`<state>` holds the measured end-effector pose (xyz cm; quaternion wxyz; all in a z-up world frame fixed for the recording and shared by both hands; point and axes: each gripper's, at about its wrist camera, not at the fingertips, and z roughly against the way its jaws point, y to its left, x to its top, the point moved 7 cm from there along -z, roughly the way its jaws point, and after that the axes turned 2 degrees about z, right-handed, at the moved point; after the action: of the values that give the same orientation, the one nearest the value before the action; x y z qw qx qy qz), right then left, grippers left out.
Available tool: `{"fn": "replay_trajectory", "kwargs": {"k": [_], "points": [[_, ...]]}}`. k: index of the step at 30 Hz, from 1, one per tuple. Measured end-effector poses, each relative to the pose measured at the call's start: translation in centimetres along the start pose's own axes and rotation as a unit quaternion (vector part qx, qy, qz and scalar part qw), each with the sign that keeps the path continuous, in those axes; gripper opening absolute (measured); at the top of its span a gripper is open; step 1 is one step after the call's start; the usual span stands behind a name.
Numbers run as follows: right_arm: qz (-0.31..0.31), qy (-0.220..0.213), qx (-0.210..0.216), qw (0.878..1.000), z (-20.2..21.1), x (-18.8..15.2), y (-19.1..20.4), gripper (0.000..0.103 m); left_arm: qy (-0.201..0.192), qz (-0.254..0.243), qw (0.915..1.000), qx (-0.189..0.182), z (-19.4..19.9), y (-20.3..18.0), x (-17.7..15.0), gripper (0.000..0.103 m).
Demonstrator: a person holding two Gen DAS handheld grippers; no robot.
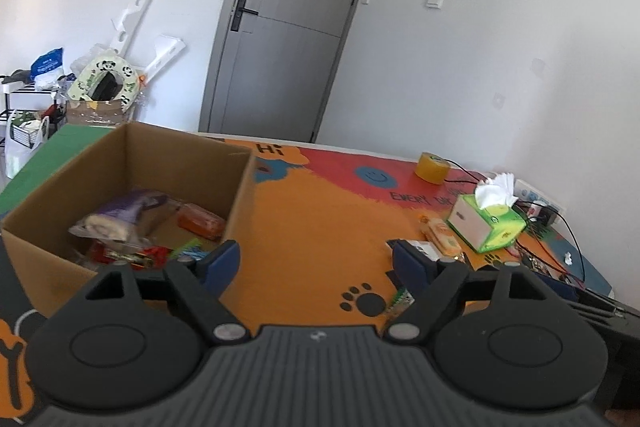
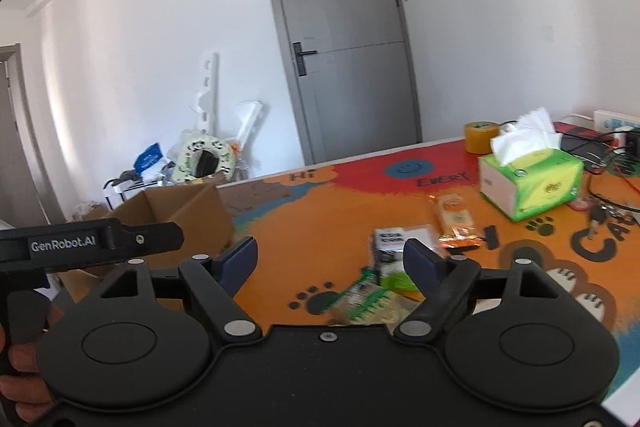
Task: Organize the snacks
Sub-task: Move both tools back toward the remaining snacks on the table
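Looking through the left wrist view: left tongs spread wide and empty over the desk; at 10 o'clock the cardboard box already holds several snacks, so the task looks partly done. Right wrist view: right tongs wide, empty, and loose packets lie on the mat from between the tips out to 1 o'clock, so at least three remain to box.
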<state>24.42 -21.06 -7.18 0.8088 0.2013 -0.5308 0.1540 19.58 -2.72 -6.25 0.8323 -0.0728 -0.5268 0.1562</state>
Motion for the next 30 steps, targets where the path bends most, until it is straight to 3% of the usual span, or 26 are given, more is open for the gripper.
{"fn": "replay_trajectory", "kwargs": {"k": [16,30], "points": [[-0.050,0.018,-0.032,0.998,0.0,-2.5,-6.5,0.083,0.033,-0.020,0.9991,-0.017,-3.4,-3.5,-2.3,0.082],[-0.070,0.046,-0.049,0.995,-1.2,-4.8,-9.7,0.083,0.085,-0.034,0.9952,-0.034,-7.7,-5.9,-5.0,0.082]]}}
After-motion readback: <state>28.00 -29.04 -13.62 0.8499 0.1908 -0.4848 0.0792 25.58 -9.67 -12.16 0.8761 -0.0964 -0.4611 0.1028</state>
